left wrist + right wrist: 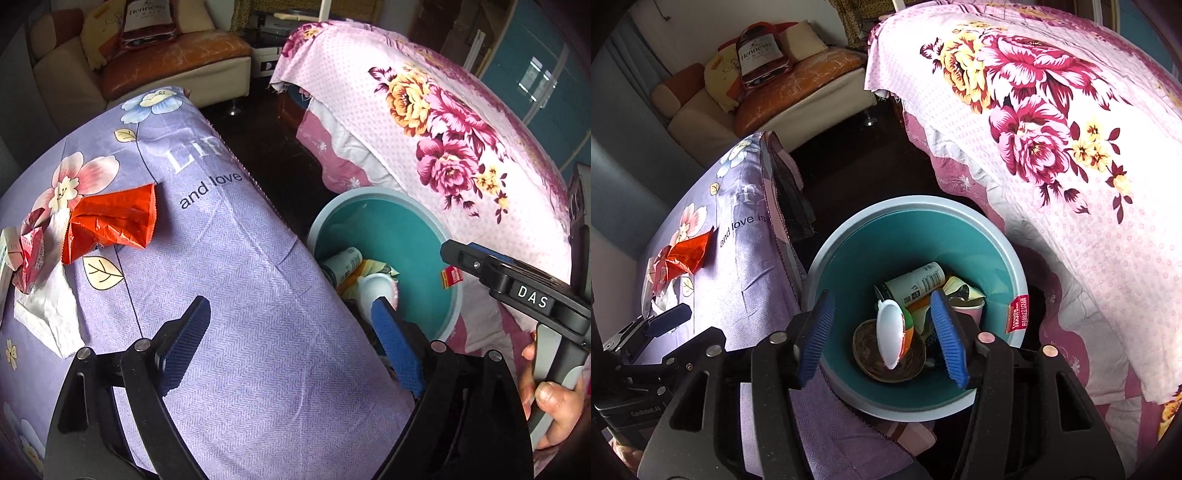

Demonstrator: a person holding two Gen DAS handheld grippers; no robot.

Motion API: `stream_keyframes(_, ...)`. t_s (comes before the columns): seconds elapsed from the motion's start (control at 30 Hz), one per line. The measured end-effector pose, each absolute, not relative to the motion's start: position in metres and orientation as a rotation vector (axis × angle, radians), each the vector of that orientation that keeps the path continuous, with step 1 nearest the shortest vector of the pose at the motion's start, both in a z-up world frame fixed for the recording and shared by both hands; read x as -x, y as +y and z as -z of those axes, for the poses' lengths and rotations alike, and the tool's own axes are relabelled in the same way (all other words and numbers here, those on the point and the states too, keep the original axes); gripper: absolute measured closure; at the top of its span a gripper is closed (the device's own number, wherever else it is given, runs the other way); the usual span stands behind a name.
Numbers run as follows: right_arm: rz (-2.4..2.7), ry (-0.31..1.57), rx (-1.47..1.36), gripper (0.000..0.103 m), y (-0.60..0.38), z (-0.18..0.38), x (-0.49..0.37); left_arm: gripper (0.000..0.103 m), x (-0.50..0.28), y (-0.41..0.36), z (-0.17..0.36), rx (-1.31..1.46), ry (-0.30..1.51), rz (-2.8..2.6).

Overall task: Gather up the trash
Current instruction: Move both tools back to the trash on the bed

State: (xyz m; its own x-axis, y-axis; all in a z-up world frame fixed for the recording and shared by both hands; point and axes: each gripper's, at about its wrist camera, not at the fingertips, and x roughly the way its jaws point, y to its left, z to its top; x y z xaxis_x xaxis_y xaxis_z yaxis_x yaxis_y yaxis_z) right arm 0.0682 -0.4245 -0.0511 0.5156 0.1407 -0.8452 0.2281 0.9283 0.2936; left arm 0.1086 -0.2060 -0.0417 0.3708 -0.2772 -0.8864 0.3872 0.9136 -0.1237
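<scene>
Trash left: orange wrapper [110, 229] plus crumpled tissue [48, 310] on the purple-sheeted counter [240, 295], up-left of left claw [291, 343], its long axis pointing up-right. Left claw is nearer, wide open, empty. Right claw [882, 336] hovers over teal bin [1004, 243], open, empty.

Both grippers are black with ribbed blue fingers [397, 349] and round metal screws. The right gripper [448, 251] carries white "DAS" letters. Bare skin shows on the hand [546, 398].
</scene>
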Motion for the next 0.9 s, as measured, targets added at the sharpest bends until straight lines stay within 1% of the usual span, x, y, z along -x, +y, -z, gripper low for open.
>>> stream_keyframes(0.03,0.053,1.038,-0.392,0.047,-0.422,0.05,-0.069,0.014,-0.108,-0.202,0.042,-0.106,1.114,0.425)
stream_keyframes(0.07,0.051,1.044,-0.391,0.042,-0.419,0.05,-0.07,0.014,-0.108,-0.197,0.043,-0.098,1.116,0.422)
stream_keyframes(0.1,0.053,1.049,-0.388,0.034,-0.416,0.049,-0.071,0.013,-0.109,-0.193,0.043,-0.089,1.119,0.421)
stream_keyframes(0.2,0.05,1.061,-0.377,0.027,-0.406,0.047,-0.074,0.012,-0.109,-0.179,0.043,-0.057,1.123,0.418)
stream_keyframes(0.53,0.026,1.1,-0.309,0.025,-0.361,0.036,-0.08,0.011,-0.107,-0.131,0.04,0.03,1.116,0.394)
stream_keyframes(0.73,-0.013,1.115,-0.26,0.021,-0.325,0.03,-0.086,0.01,-0.105,-0.092,0.04,0.084,1.11,0.358)
stream_keyframes(0.9,-0.057,1.129,-0.206,0.021,-0.293,0.026,-0.093,0.009,-0.106,-0.058,0.038,0.111,1.101,0.311)
